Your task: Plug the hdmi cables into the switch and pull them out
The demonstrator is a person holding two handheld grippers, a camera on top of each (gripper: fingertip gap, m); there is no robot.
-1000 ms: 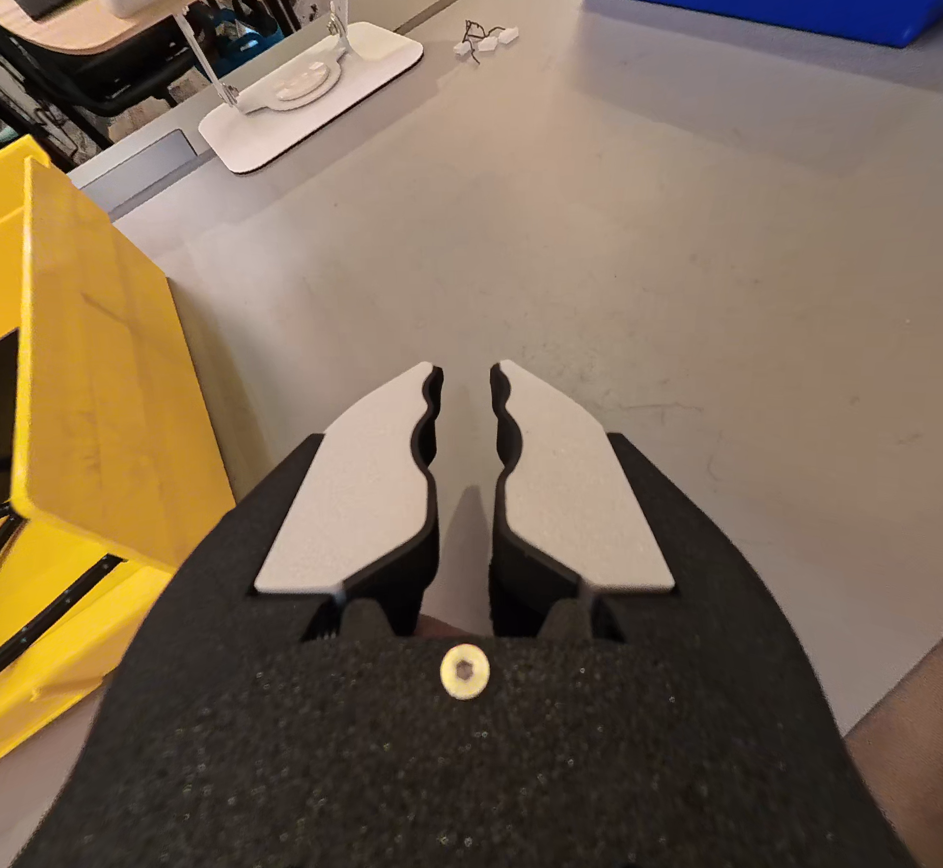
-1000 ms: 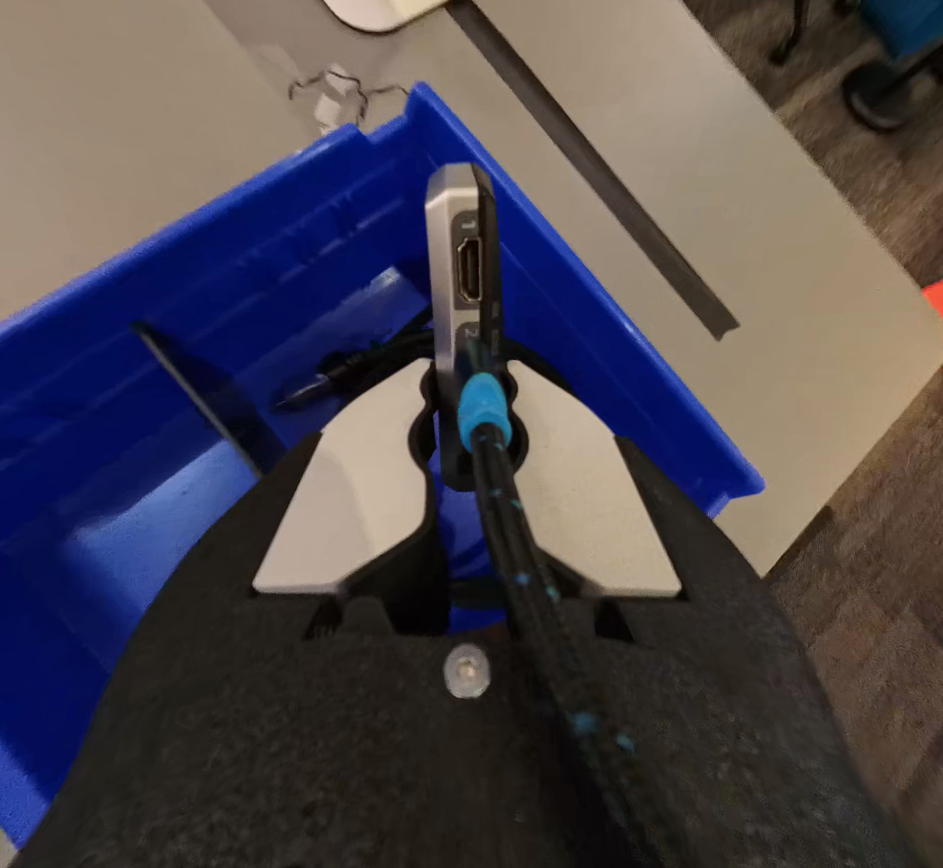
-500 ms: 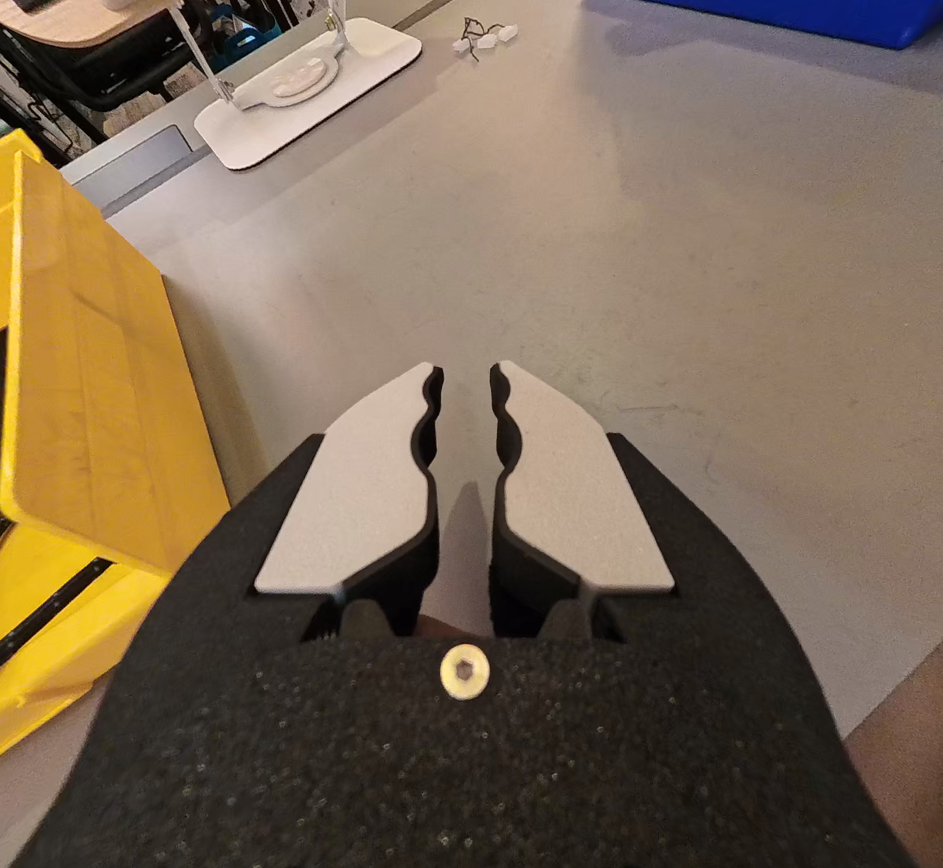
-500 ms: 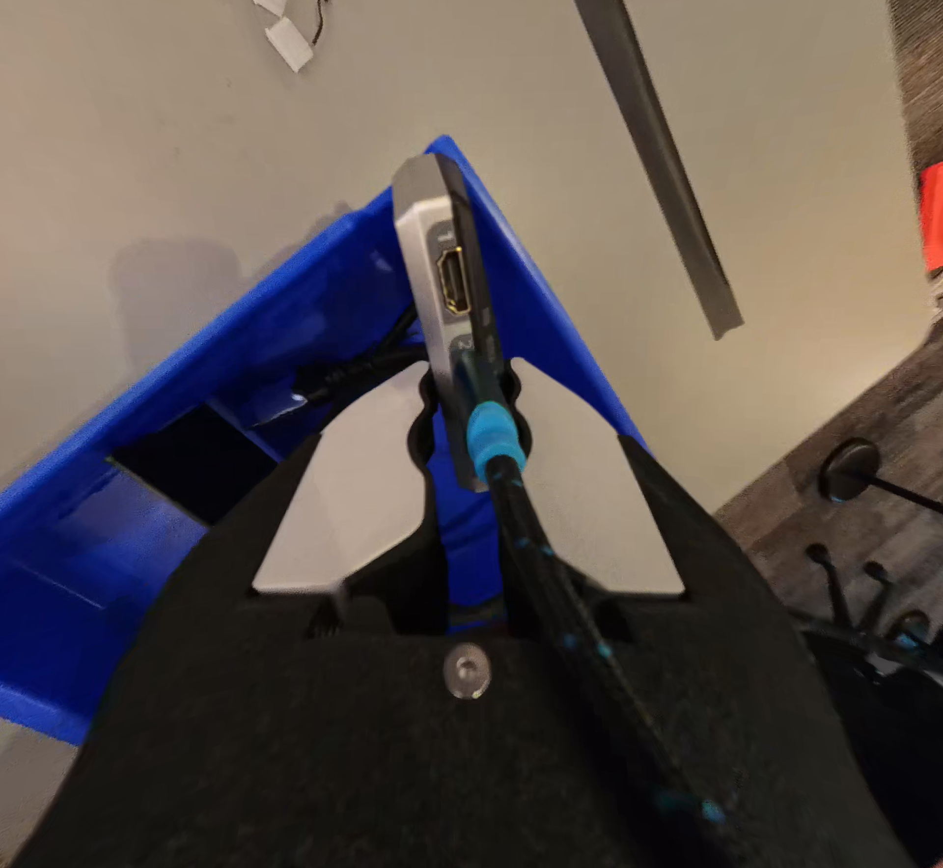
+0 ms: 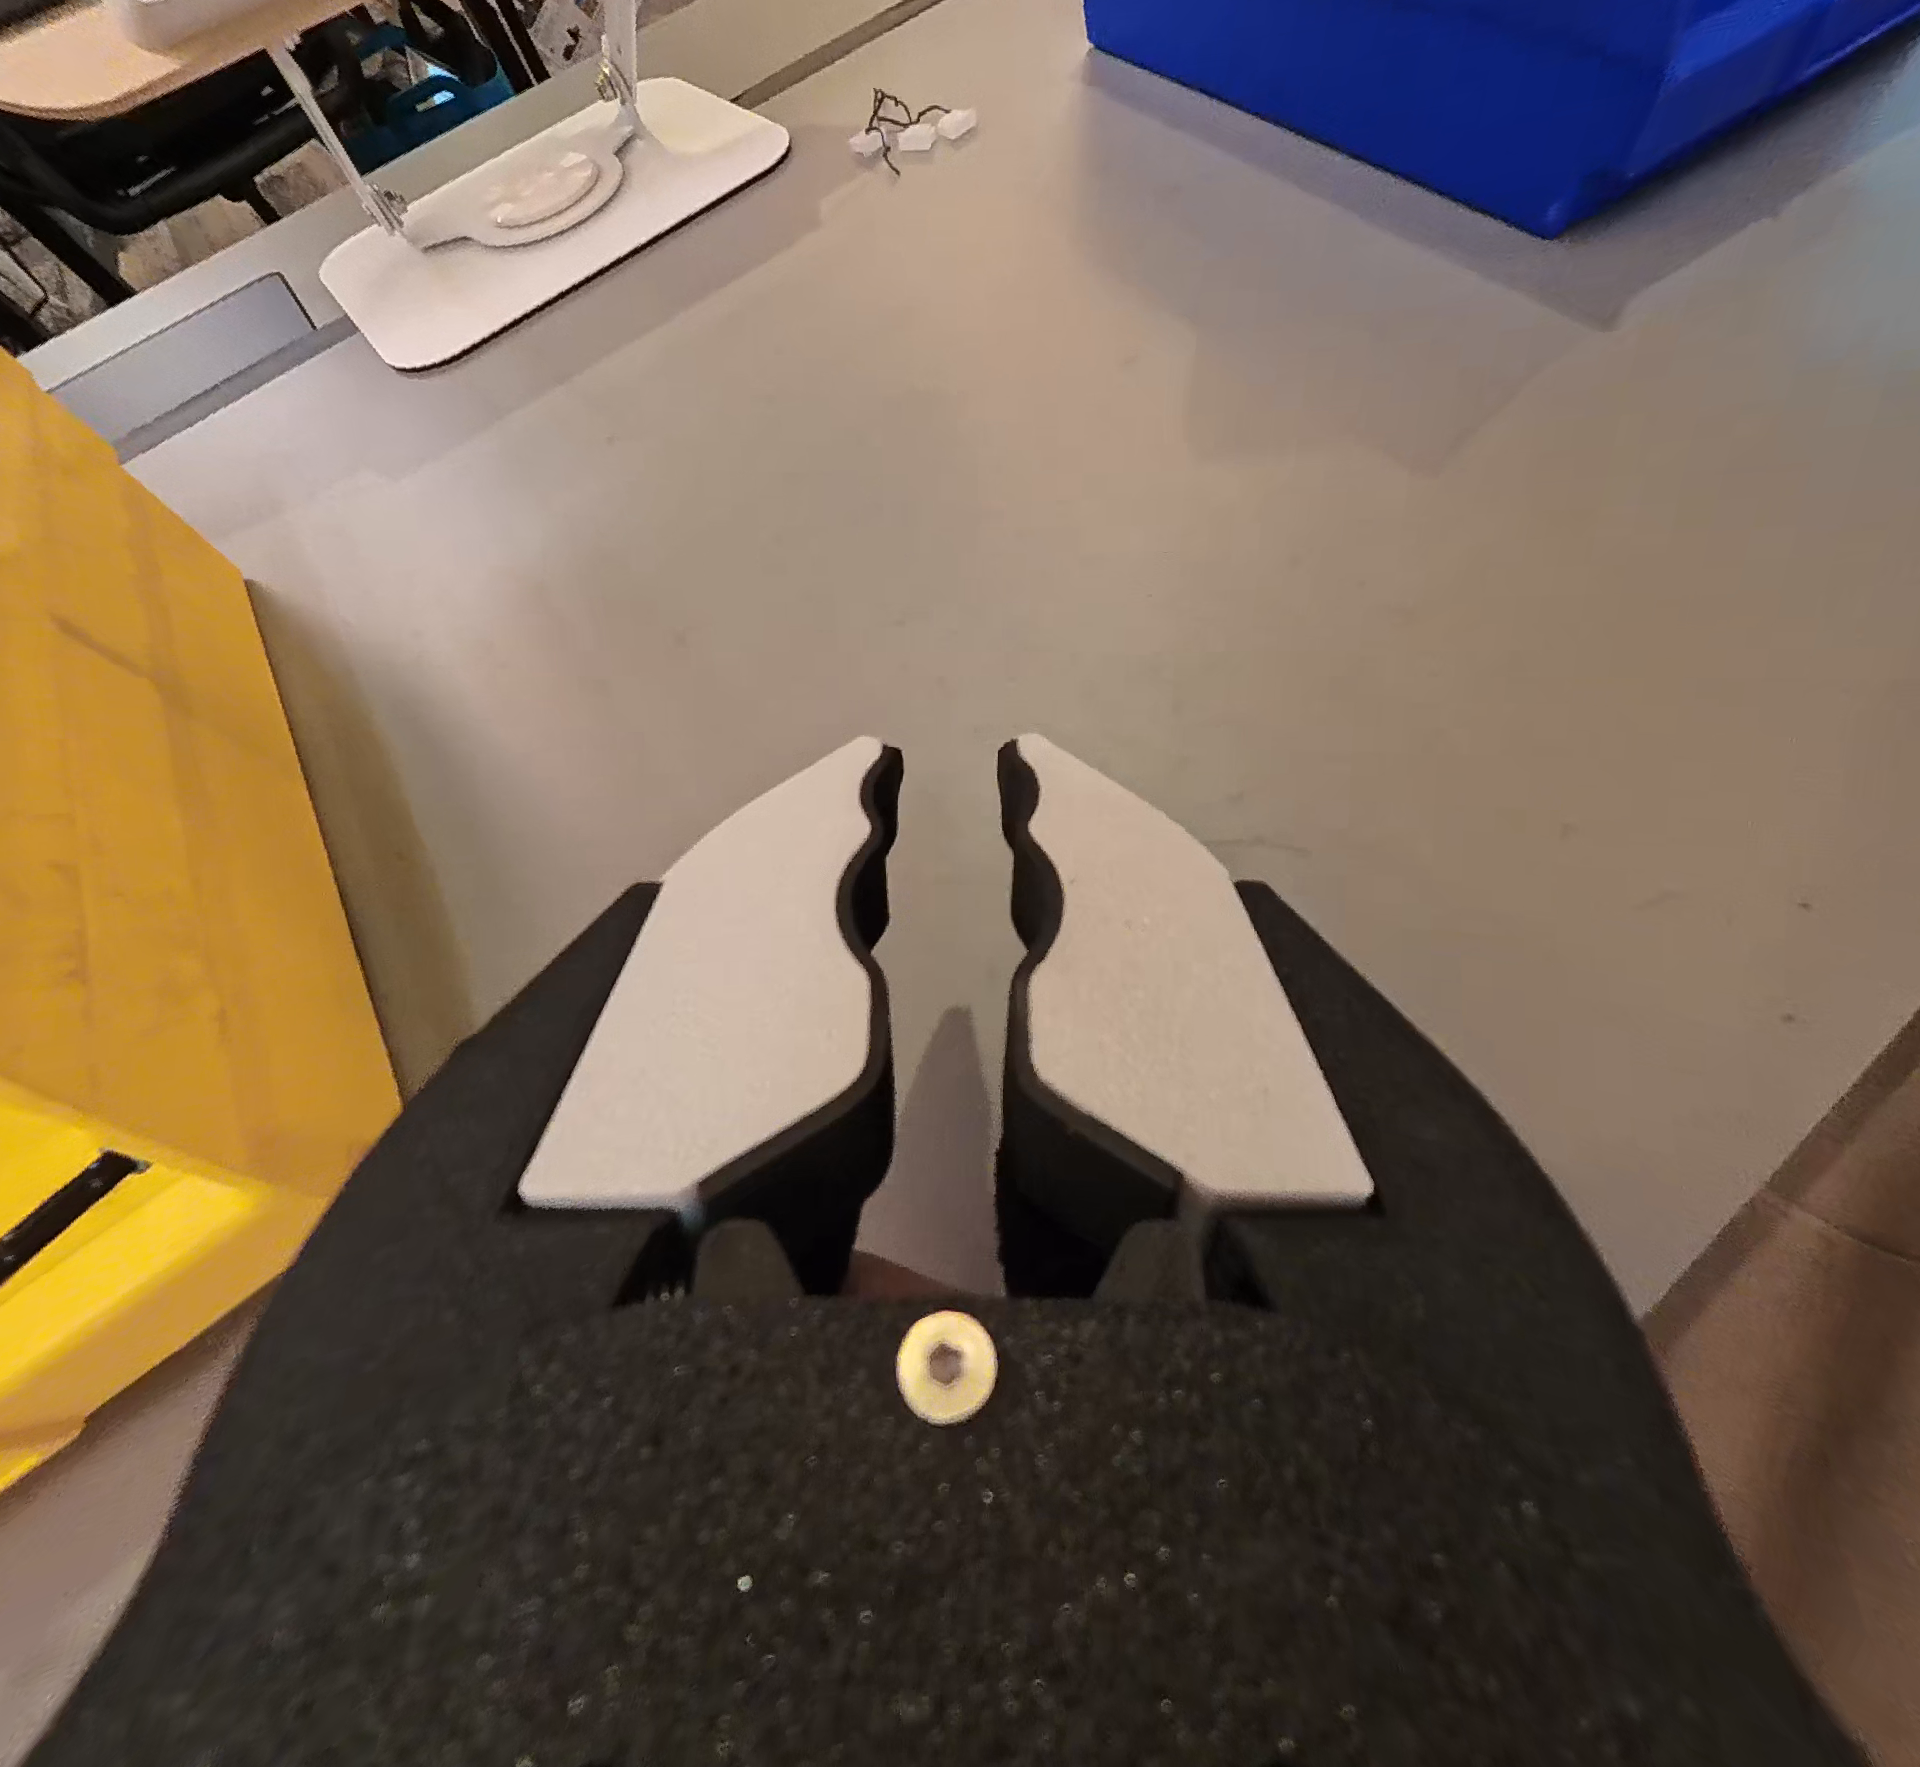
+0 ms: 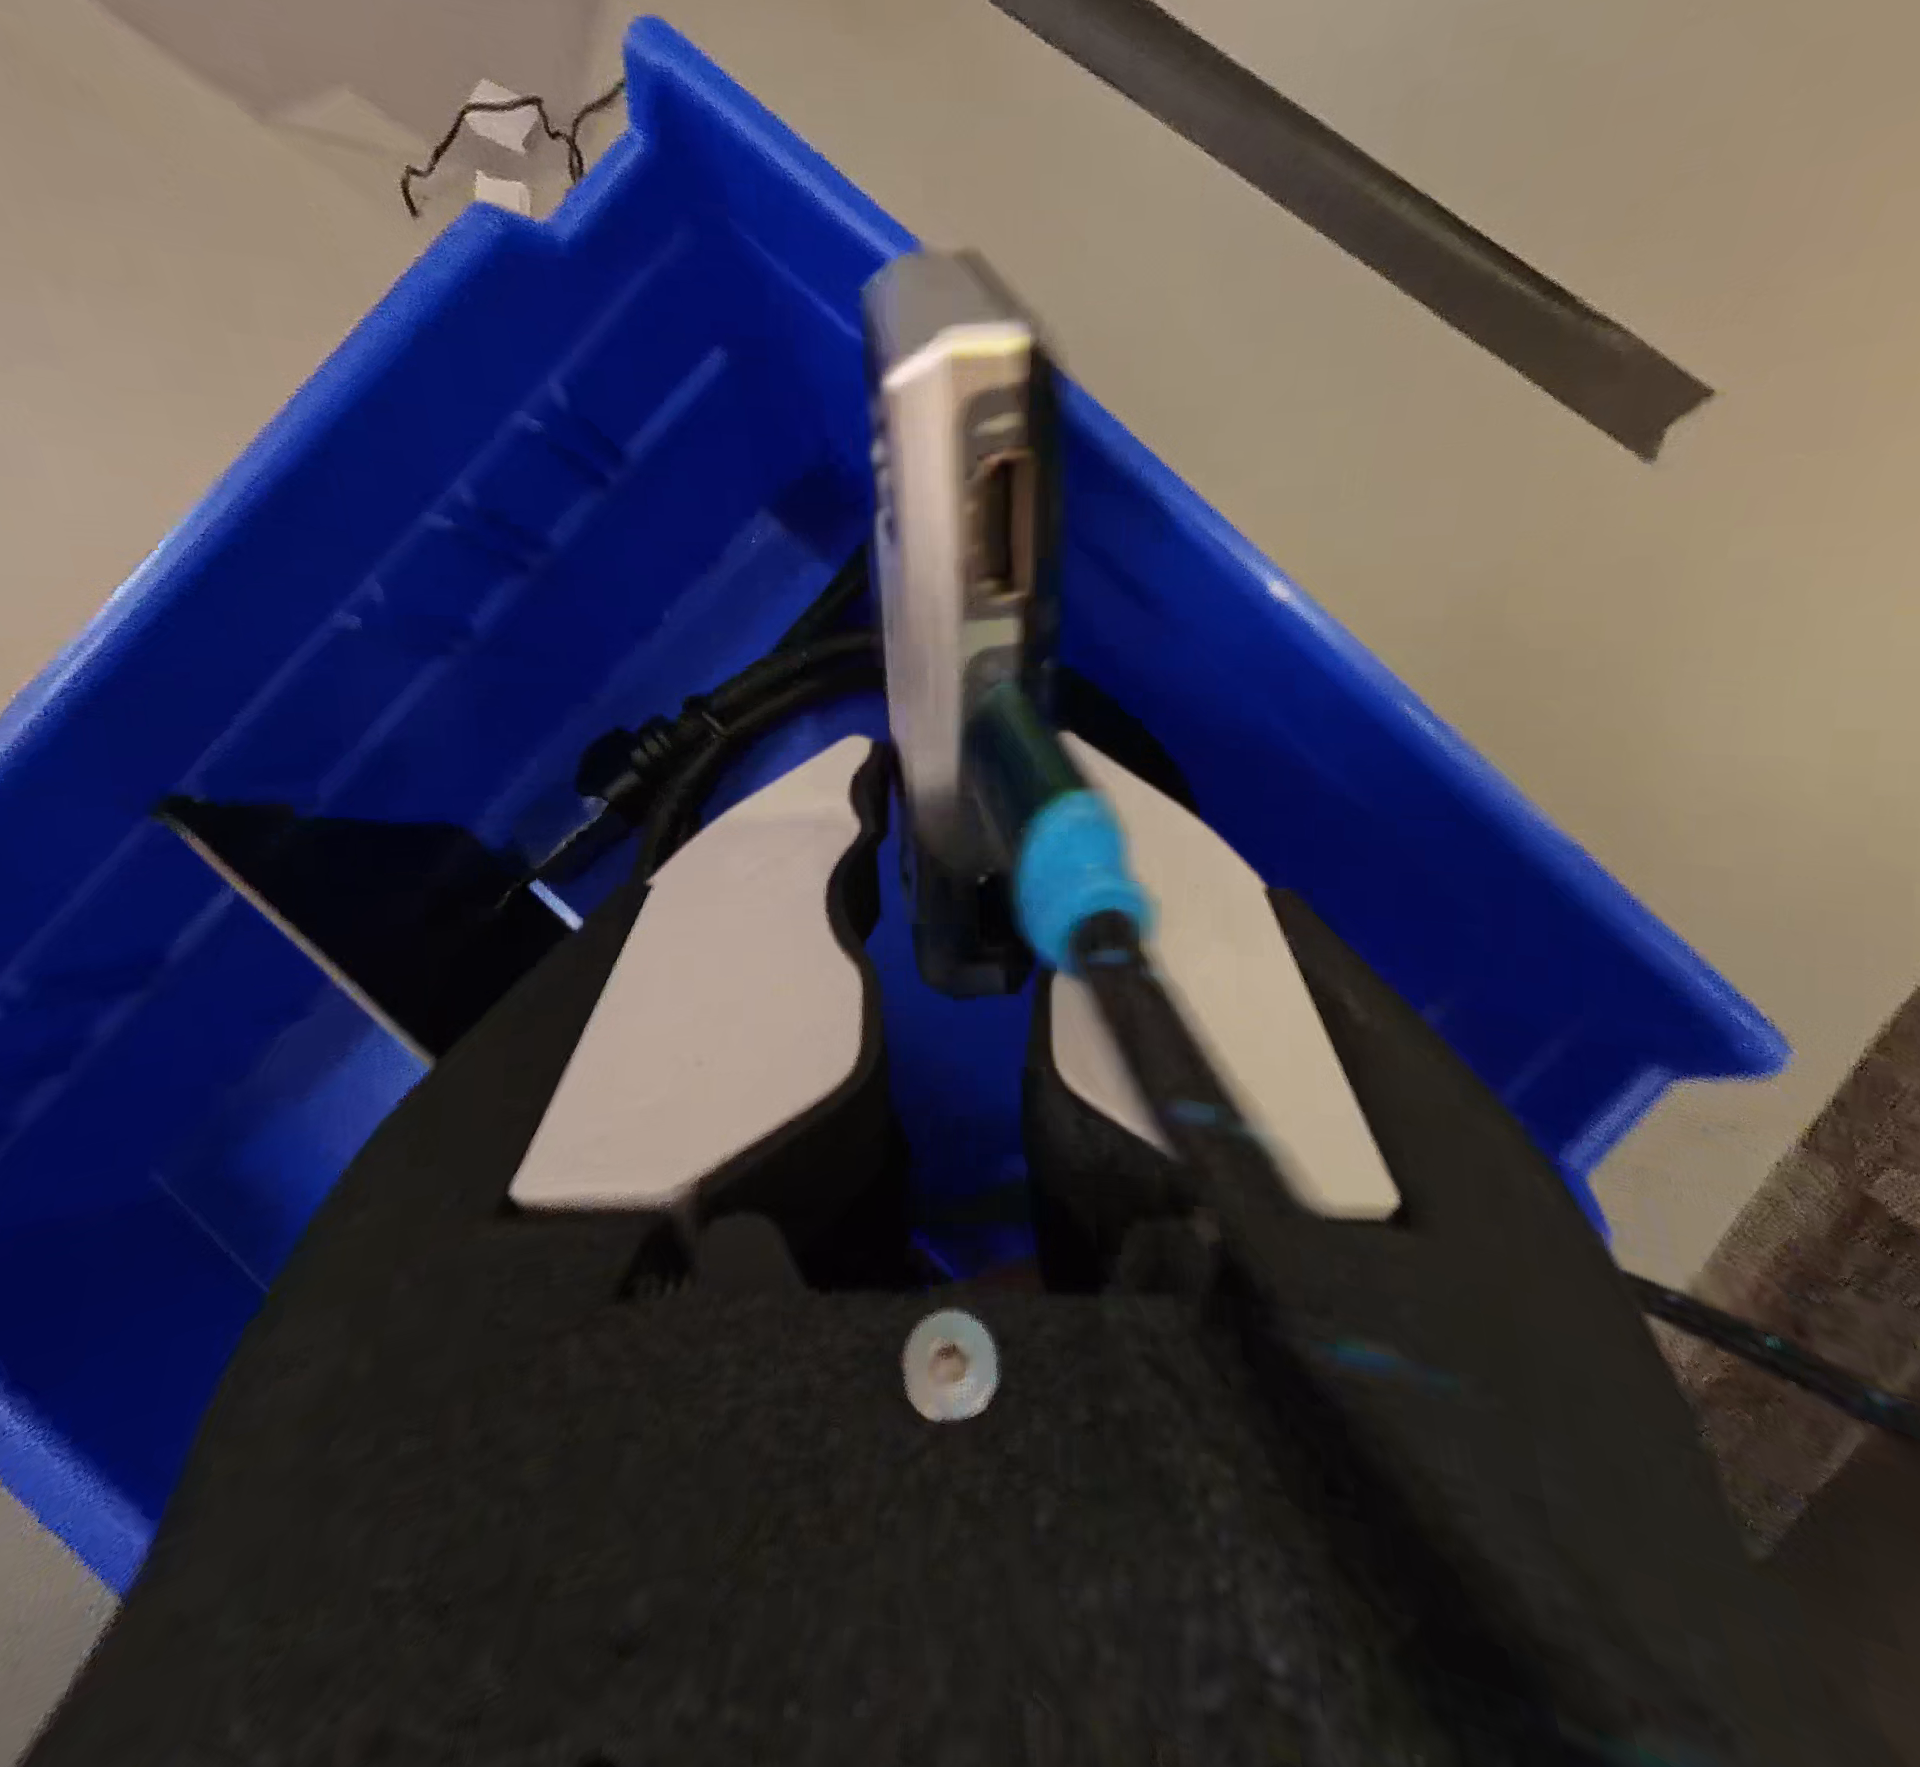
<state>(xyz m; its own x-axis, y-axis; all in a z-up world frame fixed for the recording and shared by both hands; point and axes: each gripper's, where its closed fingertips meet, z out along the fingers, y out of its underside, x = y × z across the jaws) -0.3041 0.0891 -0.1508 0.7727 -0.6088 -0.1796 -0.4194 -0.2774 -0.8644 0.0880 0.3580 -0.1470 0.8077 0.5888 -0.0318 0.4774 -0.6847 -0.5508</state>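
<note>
Right hand-held gripper [image 6: 951, 870] seemingly clamps switch [image 6: 961, 595] above blue bin [image 6: 1351, 782].

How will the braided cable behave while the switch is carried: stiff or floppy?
The braided cable probably stays stiff near its teal collar, where it leaves the switch straight. Farther back it likely sags, trailing over the right tongs. It may tug on the switch.

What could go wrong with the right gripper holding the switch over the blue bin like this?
The right gripper pinches only the lower end of the switch, so the plugged-in cable trailing back over the finger could lever it loose. A slip would probably drop it into the blue bin. The left gripper is open over bare table, giving no support.
</note>
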